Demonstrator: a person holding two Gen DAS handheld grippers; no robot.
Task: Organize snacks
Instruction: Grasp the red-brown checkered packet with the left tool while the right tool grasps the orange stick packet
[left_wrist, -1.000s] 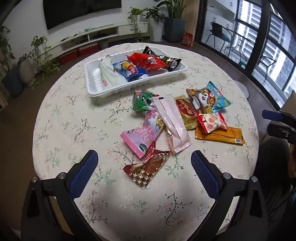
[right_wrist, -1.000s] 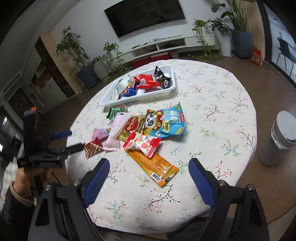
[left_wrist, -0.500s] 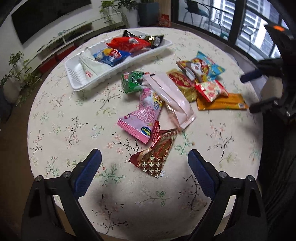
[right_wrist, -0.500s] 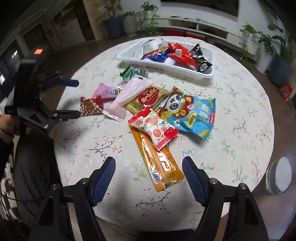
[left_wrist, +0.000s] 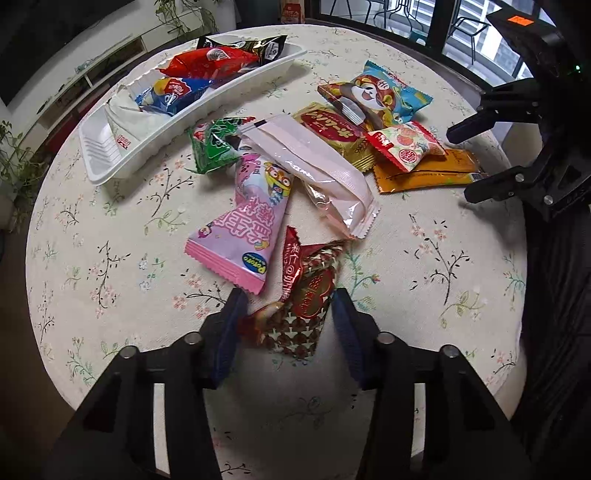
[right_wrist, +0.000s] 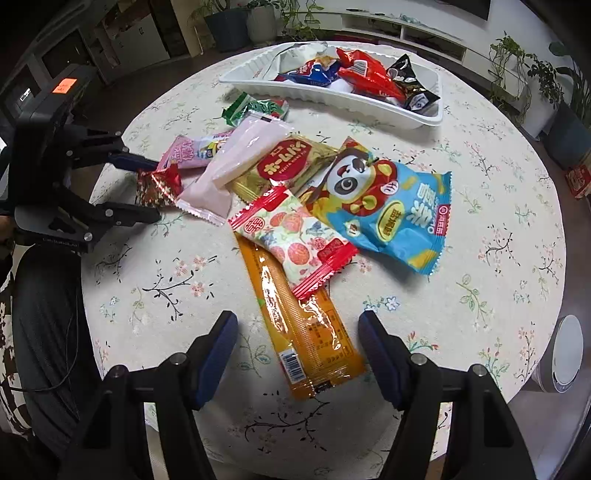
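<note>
Claws work in parallel: left claw (left_wrist: 286, 314) has just been closing, jaws astride red-gold packet (left_wrist: 303, 291), not clamped; right claw (right_wrist: 297, 339), narrowing, straddles orange bar (right_wrist: 306, 325). Both on table (left_wrist: 110, 258), destined for tray (left_wrist: 96, 162).

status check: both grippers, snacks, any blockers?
Left gripper closing, jaws astride red-gold packet, grip unconfirmed. Right gripper open, narrowing over orange packet. White tray part-filled. Orange packet's far end lies under the red-and-white packet.
</note>
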